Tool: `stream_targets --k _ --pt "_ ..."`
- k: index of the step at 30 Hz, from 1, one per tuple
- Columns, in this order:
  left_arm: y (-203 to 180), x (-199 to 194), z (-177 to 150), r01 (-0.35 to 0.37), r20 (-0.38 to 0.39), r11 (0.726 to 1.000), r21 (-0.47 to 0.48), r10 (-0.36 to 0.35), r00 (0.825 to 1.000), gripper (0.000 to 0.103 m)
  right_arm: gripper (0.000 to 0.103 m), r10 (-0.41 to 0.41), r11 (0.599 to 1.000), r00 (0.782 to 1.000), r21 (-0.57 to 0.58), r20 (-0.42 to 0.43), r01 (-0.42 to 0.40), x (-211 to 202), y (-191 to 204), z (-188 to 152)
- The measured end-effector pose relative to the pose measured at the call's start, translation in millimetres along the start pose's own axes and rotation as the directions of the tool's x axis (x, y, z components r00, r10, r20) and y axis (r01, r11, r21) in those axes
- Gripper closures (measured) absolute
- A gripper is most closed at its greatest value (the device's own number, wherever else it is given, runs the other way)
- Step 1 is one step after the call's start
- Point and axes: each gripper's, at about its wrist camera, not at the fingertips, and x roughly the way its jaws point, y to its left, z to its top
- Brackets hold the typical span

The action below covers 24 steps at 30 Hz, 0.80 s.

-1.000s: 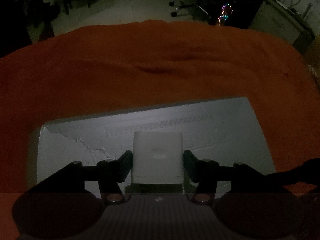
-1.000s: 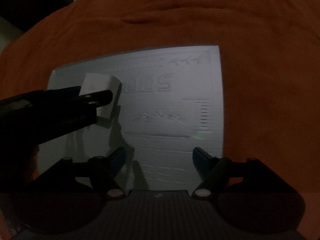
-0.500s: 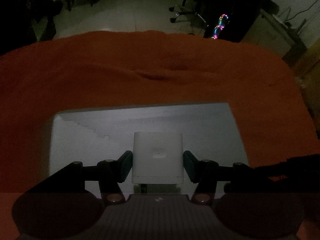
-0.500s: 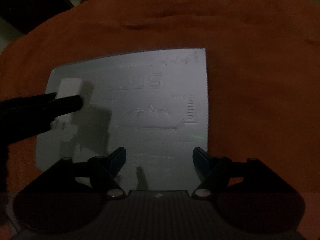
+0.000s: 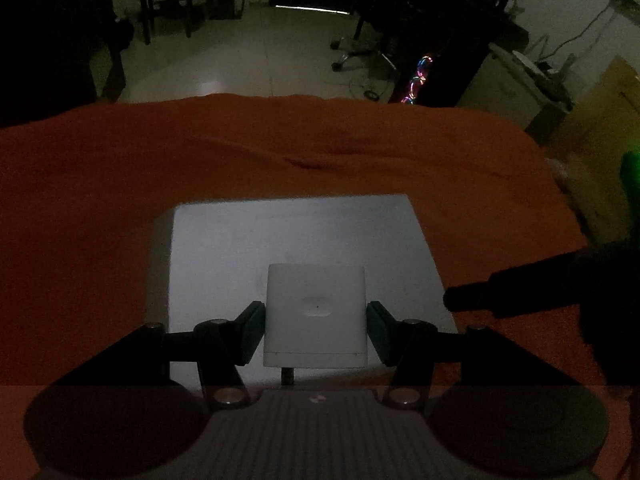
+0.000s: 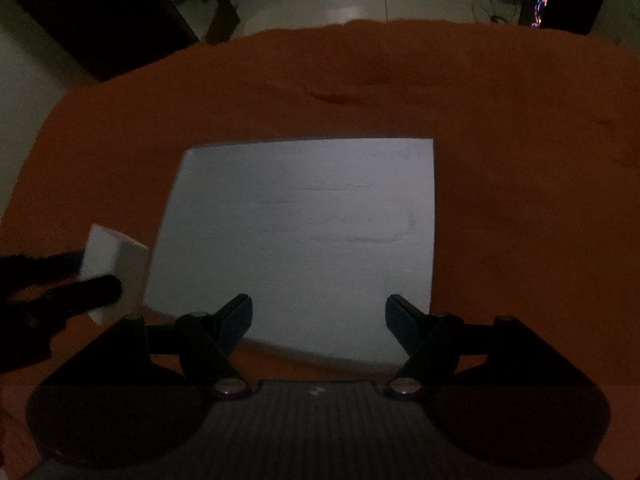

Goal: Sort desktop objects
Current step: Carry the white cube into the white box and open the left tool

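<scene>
Presently, item one: a small white box (image 5: 316, 316), which you held between the pads of your left gripper (image 5: 316, 322), clamped on its two side faces and lifted clear of the surface below. From the right wrist view the same box (image 6: 114, 268) hung at the near left edge of the flat white board (image 6: 296, 236), partly over the orange cloth (image 6: 520, 160).

Item two: your right gripper (image 6: 319, 320), jaws standing wide apart with nothing between them, poised above the near edge of the board.

Item three: the board itself, lying flat on the cloth and bare on top.

Handling notes, by judgement only:
- The box looked light, rigid and smooth-skinned, probably plastic; it would likely slip under a loose pinch.
- You had taken it across flat parallel sides, which seemed the soundest hold; the rounded corners would offer poor purchase.
- A short stub under its near face suggested a plug or pin, best kept clear of the pads.
- The board looked thin and stiff; only an edge would give you a grip.
</scene>
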Motion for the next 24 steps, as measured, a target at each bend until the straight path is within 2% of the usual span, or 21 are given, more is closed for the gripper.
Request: stream_targets --k 6,14,19,24 --pt "-10.6 -47.0 -45.2 0.021 0.009 1.000 0.009 -0.021 1.000 0.053 0.026 0.052 0.997 0.999 -0.061 0.010 -0.051 -40.9 31.9 -59.9" --pt "-18.3 -81.9 -102.1 0.079 -0.023 0.995 0.066 -0.077 0.997 0.053 0.026 0.143 0.980 0.989 -0.130 -0.047 -0.148 -54.7 73.2 -139.2" --pt "-12.0 -79.3 -134.6 0.084 -0.077 0.995 0.062 -0.080 0.994 0.053 0.026 0.159 0.975 0.981 -0.137 -0.108 -0.174 -38.4 82.4 -175.2" --pt "-0.9 -53.8 -152.5 0.030 -0.109 0.999 0.045 -0.025 0.994 0.053 0.026 0.125 0.981 0.975 -0.122 -0.181 -0.149 -9.8 81.8 -196.4"
